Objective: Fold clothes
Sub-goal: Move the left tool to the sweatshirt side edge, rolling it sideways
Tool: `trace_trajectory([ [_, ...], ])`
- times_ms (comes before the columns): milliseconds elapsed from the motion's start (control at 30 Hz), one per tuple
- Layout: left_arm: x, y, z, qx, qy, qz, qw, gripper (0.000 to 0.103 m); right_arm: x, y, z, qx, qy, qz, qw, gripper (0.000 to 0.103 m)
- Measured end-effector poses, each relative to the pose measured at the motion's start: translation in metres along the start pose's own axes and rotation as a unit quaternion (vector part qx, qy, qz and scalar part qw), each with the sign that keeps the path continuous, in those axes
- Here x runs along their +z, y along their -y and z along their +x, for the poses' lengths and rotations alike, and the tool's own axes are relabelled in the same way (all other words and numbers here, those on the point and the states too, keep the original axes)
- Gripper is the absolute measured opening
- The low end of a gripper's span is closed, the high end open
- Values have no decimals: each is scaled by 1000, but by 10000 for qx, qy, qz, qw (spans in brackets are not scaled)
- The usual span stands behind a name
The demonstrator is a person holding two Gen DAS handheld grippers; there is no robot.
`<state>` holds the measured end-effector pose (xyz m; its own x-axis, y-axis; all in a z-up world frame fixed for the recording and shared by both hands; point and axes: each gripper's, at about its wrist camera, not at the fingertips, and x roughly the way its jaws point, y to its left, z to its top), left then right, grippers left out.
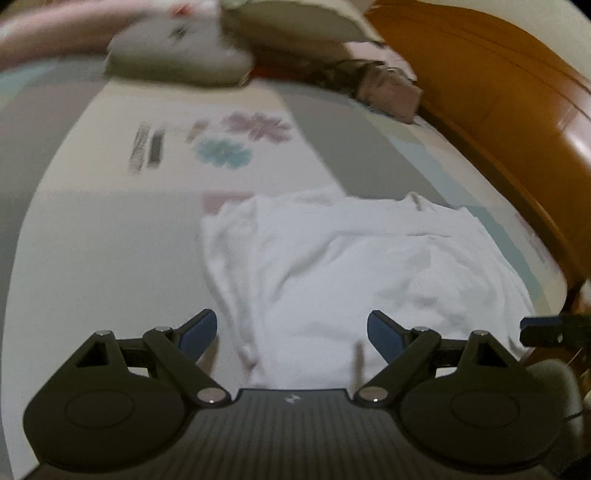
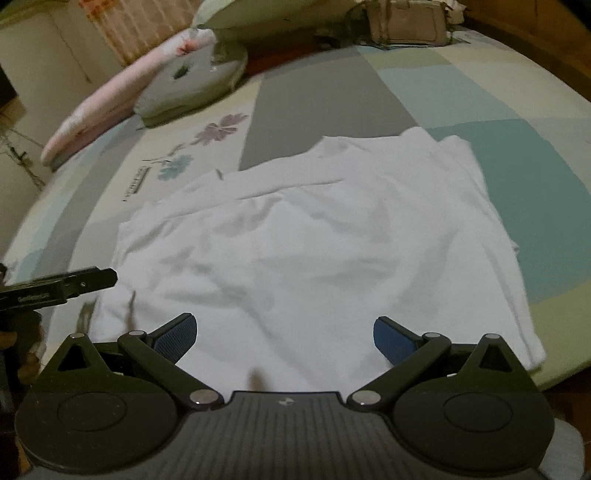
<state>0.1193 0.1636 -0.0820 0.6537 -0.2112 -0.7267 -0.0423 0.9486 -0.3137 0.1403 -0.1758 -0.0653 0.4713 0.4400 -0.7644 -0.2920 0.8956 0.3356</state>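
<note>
A white T-shirt lies spread on the bed, partly folded with creases; it also shows in the left wrist view. My left gripper is open and empty, above the shirt's near left edge. My right gripper is open and empty, above the shirt's near edge. One finger of the right gripper shows at the right edge of the left wrist view. One finger of the left gripper shows at the left edge of the right wrist view.
The bed sheet has grey, teal and cream patches with flower prints. Pillows and folded bedding lie at the far end. A wooden bed frame runs along the right. A pink bolster lies far left.
</note>
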Motion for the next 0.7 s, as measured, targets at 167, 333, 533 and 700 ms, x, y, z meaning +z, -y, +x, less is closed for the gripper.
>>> trace_trajectory([
  [167,-3,-27,5,-622,-247,-646,9957,86,-1,-5,1,152,-29,-108,9998,103],
  [333,9,-38,22,-1084,-182,-842,9904,86,-2,-3,0,158,7,-43,9999,103],
  [533,16,-50,34,-1519,-169,-1200,9809,86,-2,2,-4,142,93,69,9998,103],
  [700,13,-57,37,-1812,-178,-1480,9721,86,-3,4,-4,146,123,178,9997,103],
])
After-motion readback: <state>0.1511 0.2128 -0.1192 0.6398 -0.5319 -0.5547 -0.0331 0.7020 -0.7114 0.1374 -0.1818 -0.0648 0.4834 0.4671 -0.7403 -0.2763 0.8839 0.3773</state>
